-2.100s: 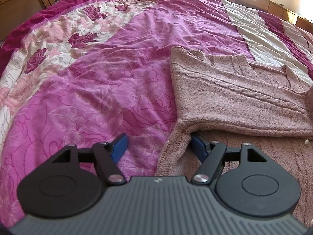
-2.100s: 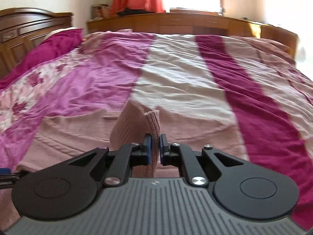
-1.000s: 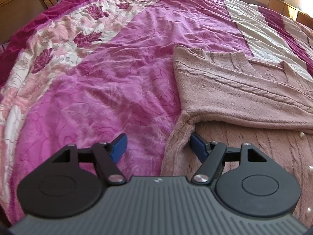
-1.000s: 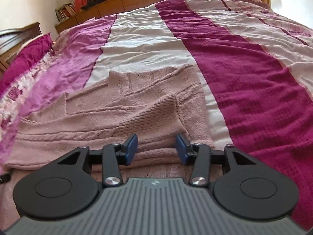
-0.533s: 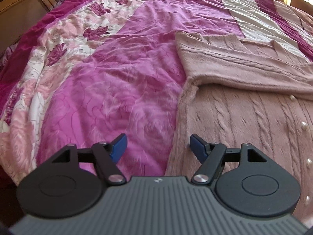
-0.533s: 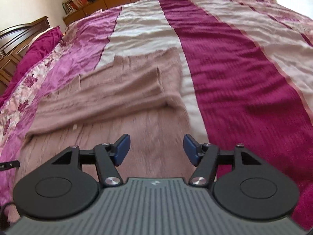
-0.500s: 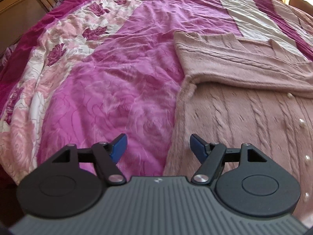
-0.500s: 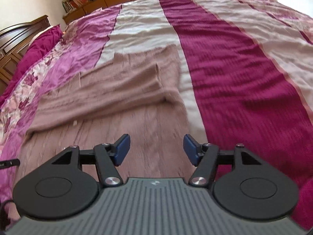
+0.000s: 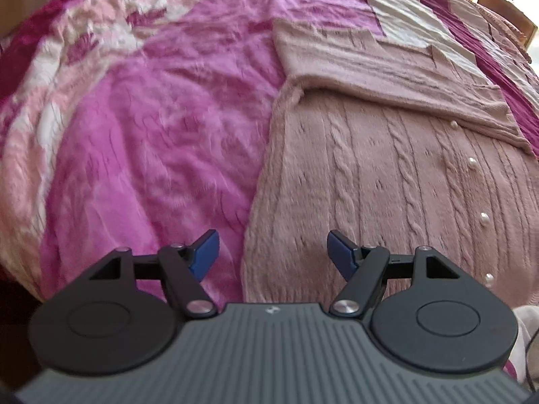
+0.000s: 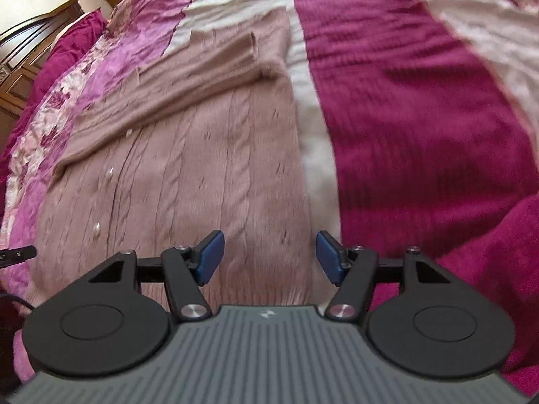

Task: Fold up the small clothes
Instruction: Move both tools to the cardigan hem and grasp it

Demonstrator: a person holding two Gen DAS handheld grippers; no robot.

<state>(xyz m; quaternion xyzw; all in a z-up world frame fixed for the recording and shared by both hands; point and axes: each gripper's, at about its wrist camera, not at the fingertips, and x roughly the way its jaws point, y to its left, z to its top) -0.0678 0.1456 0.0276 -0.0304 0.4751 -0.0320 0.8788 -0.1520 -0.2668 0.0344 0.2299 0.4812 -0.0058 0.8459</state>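
A dusty-pink cable-knit cardigan (image 9: 387, 175) with pearl buttons lies flat on the bed, its sleeves folded across the upper part (image 9: 370, 67). My left gripper (image 9: 273, 252) hovers open over the cardigan's near left edge, nothing between its blue pads. In the right wrist view the same cardigan (image 10: 202, 155) stretches away, folded sleeves (image 10: 209, 67) at the far end. My right gripper (image 10: 267, 256) stands open above the near right edge of the cardigan, holding nothing. The tip of the left gripper (image 10: 17, 254) peeks in at the left border.
The bedspread (image 9: 151, 134) is pink with a floral band on the left, and cream and dark magenta stripes (image 10: 421, 118) on the right. A wooden headboard (image 10: 30, 43) and cabinets stand beyond the bed. The bed's near edge drops off at lower left (image 9: 13, 296).
Both grippers have drawn back toward the near hem of the cardigan, so the folded sleeves now lie farther off. The right jaws, shut on a sleeve two seconds ago, have opened and widened.
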